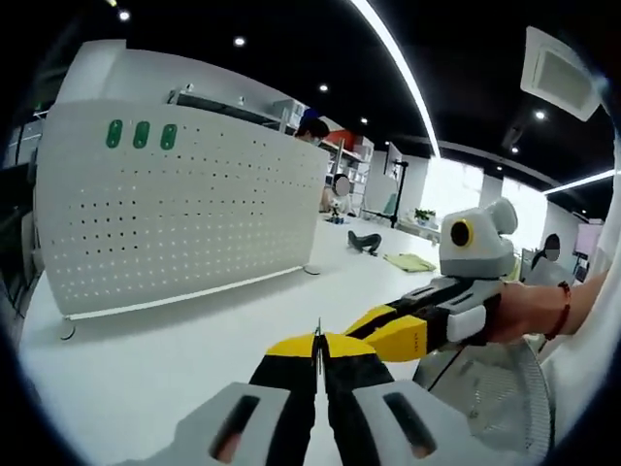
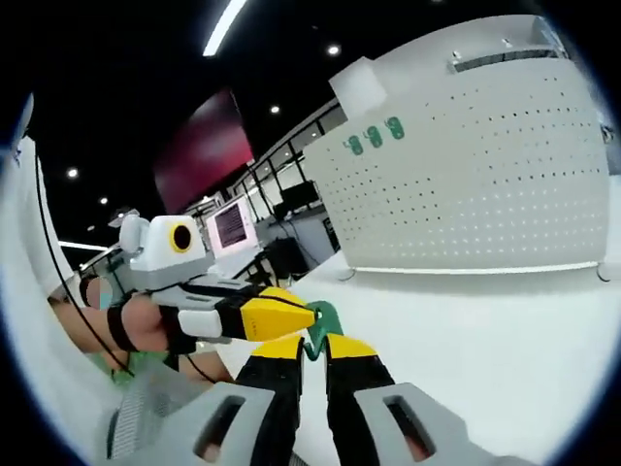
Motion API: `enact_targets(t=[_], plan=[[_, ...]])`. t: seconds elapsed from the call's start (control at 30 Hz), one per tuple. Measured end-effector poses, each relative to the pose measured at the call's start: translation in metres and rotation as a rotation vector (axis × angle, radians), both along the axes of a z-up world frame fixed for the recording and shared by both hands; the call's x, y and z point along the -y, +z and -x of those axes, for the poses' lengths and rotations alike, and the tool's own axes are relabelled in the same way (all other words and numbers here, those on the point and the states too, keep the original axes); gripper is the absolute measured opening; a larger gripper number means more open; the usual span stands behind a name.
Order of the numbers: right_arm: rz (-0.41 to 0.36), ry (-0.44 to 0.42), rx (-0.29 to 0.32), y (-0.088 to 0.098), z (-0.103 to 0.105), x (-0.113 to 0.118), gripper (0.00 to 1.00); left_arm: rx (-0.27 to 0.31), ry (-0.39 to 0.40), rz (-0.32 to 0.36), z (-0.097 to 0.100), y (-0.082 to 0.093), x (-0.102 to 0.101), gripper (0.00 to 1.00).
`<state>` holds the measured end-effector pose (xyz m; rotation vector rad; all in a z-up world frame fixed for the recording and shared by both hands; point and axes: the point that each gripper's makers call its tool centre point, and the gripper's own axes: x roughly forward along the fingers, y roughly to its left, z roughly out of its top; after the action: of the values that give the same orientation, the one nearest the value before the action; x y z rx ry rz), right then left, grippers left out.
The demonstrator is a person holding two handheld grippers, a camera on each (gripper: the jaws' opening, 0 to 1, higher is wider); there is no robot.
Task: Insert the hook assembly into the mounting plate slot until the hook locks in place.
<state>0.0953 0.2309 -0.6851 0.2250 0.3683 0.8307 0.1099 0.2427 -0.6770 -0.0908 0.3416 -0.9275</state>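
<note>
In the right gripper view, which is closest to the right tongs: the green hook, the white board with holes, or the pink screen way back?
1. Green hook: at the tips of the right tongs.
2. White board with holes: standing across the table, upper right.
3. Pink screen: far back, left of the board.

Both cameras ride low over the white desk (image 1: 146,379), each looking forward along its own jaws toward the far perforated panel (image 1: 184,209). The left gripper view catches the right hand-held gripper (image 1: 388,335) close at its right; the right gripper view catches the left hand-held gripper (image 2: 281,318) close at its left.
</note>
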Motion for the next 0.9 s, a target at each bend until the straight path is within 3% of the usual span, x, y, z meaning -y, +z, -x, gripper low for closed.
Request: enact_targets(t=[0.4,0.63,0.9], plan=[[0.155,-0.001,0.044,-0.0039,-0.0043,-0.0059,0.02,-0.006,0.027,0.011,-0.0021,0.0021,-0.0027,0.02],[0.137,-0.018,0.022,-0.0043,-0.0055,-0.0039,0.01,0.008,0.022,0.008,-0.0017,0.0040,-0.0021,0.02],[0.167,-0.042,0.029,-0.0030,-0.0101,-0.0072,0.01,0.042,0.038,-0.014,-0.0057,0.0047,-0.0047,0.02]])
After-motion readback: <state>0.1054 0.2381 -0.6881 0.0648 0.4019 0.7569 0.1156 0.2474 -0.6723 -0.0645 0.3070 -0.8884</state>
